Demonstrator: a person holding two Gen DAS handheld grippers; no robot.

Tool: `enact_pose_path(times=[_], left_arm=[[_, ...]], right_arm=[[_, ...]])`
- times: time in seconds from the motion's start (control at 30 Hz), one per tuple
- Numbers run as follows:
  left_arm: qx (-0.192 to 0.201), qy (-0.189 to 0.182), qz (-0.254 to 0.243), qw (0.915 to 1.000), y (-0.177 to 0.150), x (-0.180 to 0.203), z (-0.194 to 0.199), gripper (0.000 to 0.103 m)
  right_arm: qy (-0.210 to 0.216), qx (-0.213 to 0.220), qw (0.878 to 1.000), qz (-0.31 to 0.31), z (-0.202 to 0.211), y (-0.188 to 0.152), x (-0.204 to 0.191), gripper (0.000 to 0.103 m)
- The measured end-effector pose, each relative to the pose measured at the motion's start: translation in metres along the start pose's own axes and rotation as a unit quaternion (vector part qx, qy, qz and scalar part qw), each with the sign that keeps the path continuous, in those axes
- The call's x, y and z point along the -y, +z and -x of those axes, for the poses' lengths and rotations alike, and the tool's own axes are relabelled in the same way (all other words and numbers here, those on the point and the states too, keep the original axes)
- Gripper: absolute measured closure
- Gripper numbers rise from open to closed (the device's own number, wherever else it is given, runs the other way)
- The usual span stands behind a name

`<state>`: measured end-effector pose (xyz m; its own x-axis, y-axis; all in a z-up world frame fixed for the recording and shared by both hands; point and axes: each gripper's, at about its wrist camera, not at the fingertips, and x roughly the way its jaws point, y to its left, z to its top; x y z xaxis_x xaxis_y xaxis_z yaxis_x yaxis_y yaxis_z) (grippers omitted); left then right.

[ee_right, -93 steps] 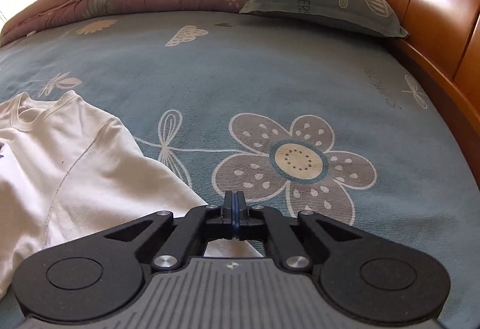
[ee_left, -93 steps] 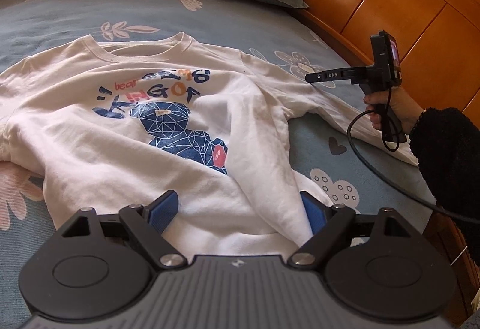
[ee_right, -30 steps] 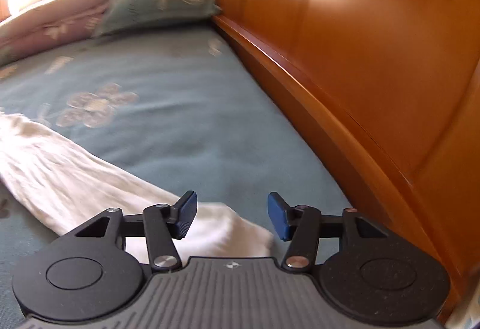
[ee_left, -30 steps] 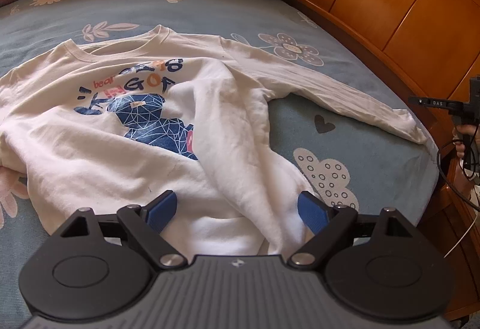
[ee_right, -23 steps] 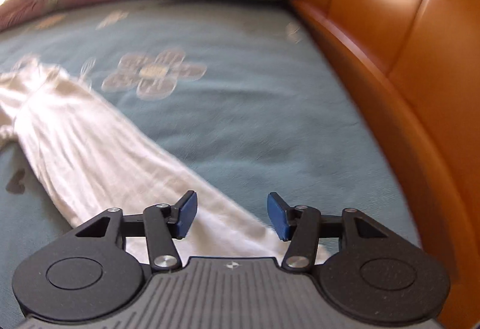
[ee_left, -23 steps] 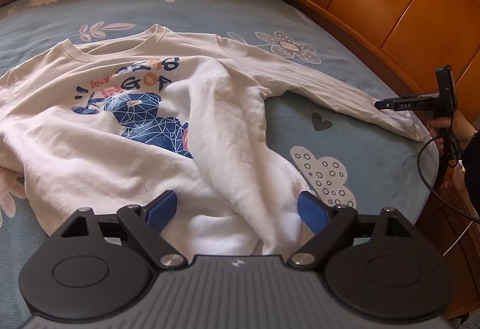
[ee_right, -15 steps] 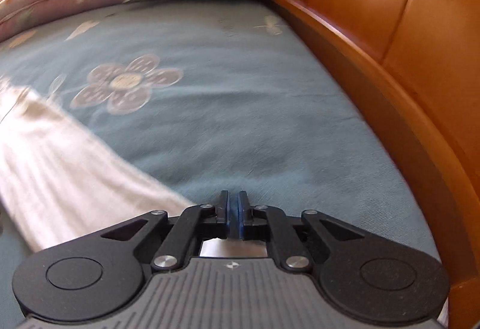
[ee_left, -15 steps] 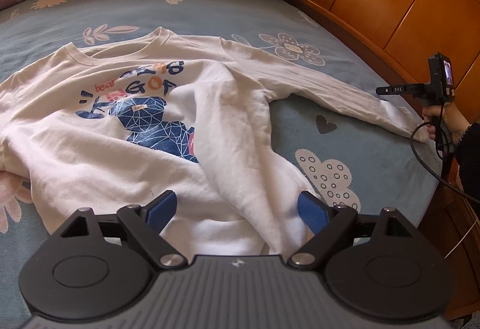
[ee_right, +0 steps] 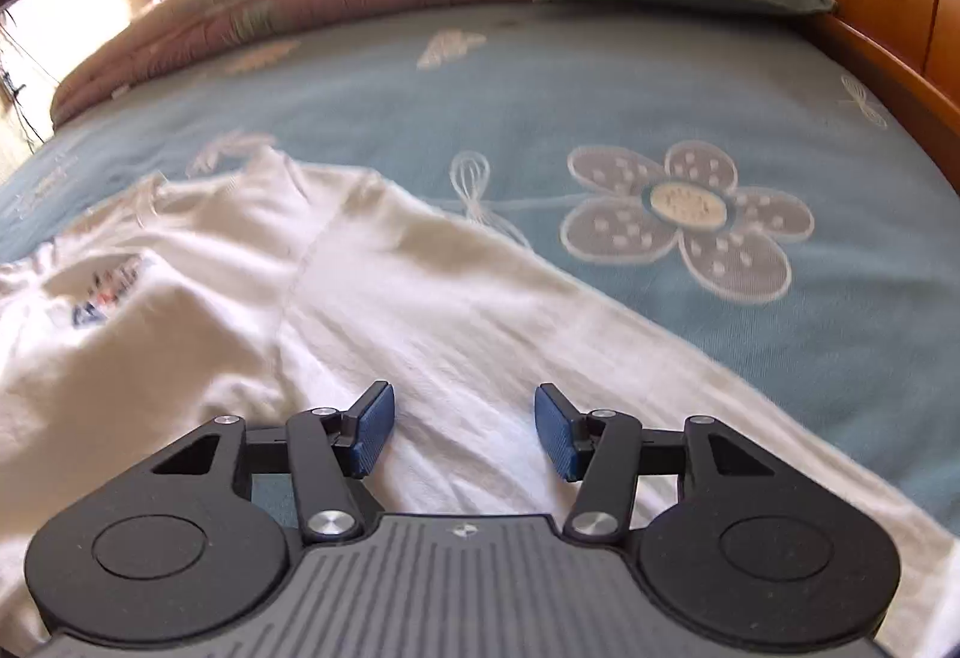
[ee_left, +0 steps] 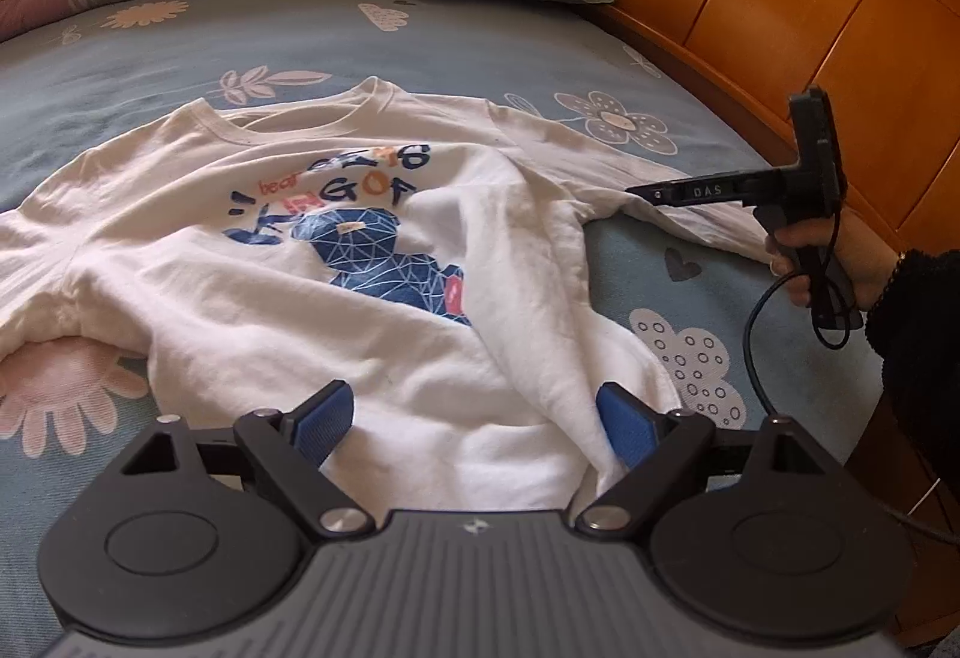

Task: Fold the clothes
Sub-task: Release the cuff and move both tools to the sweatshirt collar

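On the blue flowered bedsheet [ee_left: 480, 33], the rumpled white long-sleeved printed shirt [ee_left: 252, 262] lies spread. Left gripper [ee_left: 474, 418] and right gripper [ee_right: 465, 430] both gape, holding nothing; closing on bunched layers risks a crooked fold.

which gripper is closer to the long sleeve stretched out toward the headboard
Right. The right gripper hangs open directly over the sleeve. The left gripper sits open at the shirt's bottom hem, away from that sleeve.
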<state>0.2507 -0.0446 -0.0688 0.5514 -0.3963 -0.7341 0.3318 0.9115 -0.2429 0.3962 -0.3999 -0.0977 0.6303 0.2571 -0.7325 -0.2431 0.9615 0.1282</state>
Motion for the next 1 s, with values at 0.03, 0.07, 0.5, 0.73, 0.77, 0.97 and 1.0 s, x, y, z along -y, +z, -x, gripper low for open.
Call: enact_pose_path(times=[0.03,0.07,0.5,0.73,0.77,0.97,1.0], left_arm=[[-0.002,-0.001,0.002,1.0,-0.001,-0.006,0.002,0.015],[-0.003,-0.002,0.004,1.0,-0.003,-0.011,0.004,0.015],[0.036,0.025,-0.028,0.9987,0.092,-0.127,0.007,0.01],[0.021,0.082,-0.091,0.9922,0.152,-0.185,-0.053,0.026],[0.013,0.089,-0.103,0.9906,0.158,-0.19,-0.063,0.033],[-0.028,0.069,-0.148,0.9861,0.176,-0.207,-0.111,0.056],[-0.033,0.066,-0.154,0.9853,0.177,-0.21,-0.116,0.057]], right_arm=[[-0.01,0.001,1.0,-0.005,0.005,-0.002,0.004,0.045],[-0.02,0.002,1.0,-0.011,0.01,-0.003,0.008,0.045],[0.023,0.029,0.998,0.056,-0.004,0.069,-0.027,0.045],[0.062,0.014,0.99,0.13,-0.071,0.123,-0.08,0.045],[0.067,0.012,0.988,0.141,-0.08,0.131,-0.088,0.045],[0.095,-0.011,0.978,0.186,-0.123,0.148,-0.102,0.045],[0.1,-0.015,0.976,0.194,-0.13,0.15,-0.103,0.045]])
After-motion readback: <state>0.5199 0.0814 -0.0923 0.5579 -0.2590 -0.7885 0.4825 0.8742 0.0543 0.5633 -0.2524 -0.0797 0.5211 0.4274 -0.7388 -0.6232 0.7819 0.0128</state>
